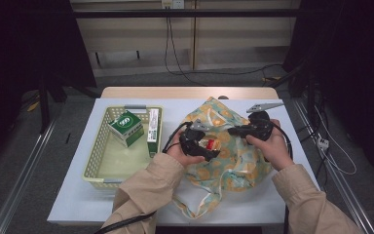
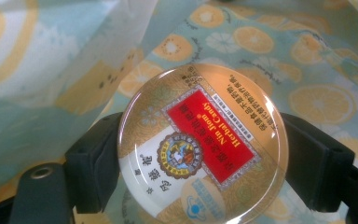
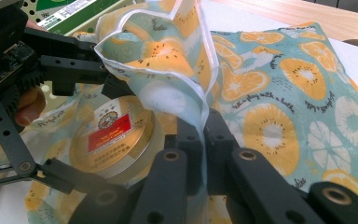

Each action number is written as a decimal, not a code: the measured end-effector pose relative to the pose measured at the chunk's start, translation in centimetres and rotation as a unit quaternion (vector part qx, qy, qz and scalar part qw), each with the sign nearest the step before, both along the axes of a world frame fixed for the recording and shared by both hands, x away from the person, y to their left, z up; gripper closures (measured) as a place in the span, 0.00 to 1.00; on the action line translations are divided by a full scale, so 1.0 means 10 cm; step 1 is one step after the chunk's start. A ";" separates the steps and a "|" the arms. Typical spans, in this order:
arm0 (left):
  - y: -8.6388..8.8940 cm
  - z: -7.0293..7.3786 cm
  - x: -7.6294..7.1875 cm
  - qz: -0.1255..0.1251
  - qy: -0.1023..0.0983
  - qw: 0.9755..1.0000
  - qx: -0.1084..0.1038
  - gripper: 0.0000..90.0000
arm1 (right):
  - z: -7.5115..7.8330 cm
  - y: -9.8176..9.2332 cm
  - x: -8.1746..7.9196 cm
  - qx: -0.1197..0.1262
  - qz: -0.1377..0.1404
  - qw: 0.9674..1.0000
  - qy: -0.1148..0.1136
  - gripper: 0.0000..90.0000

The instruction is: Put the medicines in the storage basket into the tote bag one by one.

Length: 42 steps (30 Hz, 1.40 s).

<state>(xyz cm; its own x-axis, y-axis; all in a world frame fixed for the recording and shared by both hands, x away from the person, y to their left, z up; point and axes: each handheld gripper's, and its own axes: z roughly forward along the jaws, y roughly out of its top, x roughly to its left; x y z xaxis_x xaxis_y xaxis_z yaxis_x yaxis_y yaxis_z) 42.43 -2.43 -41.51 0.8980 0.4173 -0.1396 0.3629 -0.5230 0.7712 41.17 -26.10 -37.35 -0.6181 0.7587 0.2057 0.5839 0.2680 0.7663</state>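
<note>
A round golden tin [image 2: 200, 144] with a red Herbal Candy label sits crosswise between my left gripper's [image 1: 208, 146] two black jaws, which press on its rim from both sides. In the high view the tin [image 1: 210, 144] hangs at the mouth of a cloth bag [image 1: 233, 168] printed with orange slices. My right gripper [image 3: 200, 133] is shut on the bag's white-hemmed edge [image 3: 186, 60] and holds it raised just beside the tin [image 3: 114, 137]. From above, the right gripper [image 1: 232, 130] faces the left one across the bag's opening.
A pale yellow plastic basket [image 1: 93, 163] stands left of the bag and holds a green box [image 1: 126, 126] and a long narrow box [image 1: 153, 127]. The bag's strap [image 1: 195, 207] trails toward the near table edge. A white mat [image 1: 78, 195] covers the table.
</note>
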 end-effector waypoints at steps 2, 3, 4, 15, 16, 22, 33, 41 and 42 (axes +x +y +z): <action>0.00 0.00 0.00 -0.001 -0.004 1.000 -0.002 0.22 | 0.00 0.01 0.00 -0.001 0.002 1.000 -0.001 0.97; 0.00 0.01 0.00 0.000 -0.003 1.000 -0.003 0.22 | 0.00 0.02 0.00 -0.001 0.002 1.000 0.000 0.97; 0.00 0.01 0.00 0.000 -0.002 1.000 -0.002 0.22 | -0.01 0.02 0.00 -0.003 0.001 1.000 0.000 0.97; -0.04 -0.04 0.05 0.011 -0.003 1.000 0.008 0.22 | -0.12 0.10 0.19 -0.009 -0.020 1.000 0.007 0.97; -0.04 -0.05 0.06 0.016 -0.005 1.000 0.010 0.22 | -0.13 0.11 0.21 -0.009 -0.021 1.000 0.008 0.97; -0.09 -0.11 0.16 0.035 -0.012 0.999 0.017 0.22 | -0.12 0.16 0.23 0.002 -0.016 1.000 0.009 0.97; -0.15 -0.06 0.39 0.081 -0.024 0.996 -0.018 0.14 | -0.07 0.18 0.21 0.008 -0.018 1.000 0.010 0.97; -0.01 0.05 0.22 0.059 -0.005 0.998 0.005 0.14 | -0.09 0.17 0.19 -0.001 -0.019 1.000 0.013 0.97; 0.02 0.06 0.20 0.047 -0.002 0.999 0.000 0.14 | -0.09 0.17 0.18 -0.003 -0.018 1.000 0.014 0.97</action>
<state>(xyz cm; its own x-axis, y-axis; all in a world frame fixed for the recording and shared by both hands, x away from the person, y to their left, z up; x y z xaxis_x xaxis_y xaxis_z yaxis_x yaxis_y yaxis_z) 44.41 -2.23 -40.89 0.8553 0.4999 -0.1359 0.4074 -0.4872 0.7724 42.98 -24.35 -38.28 -0.5842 0.7818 0.2180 0.6140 0.2500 0.7487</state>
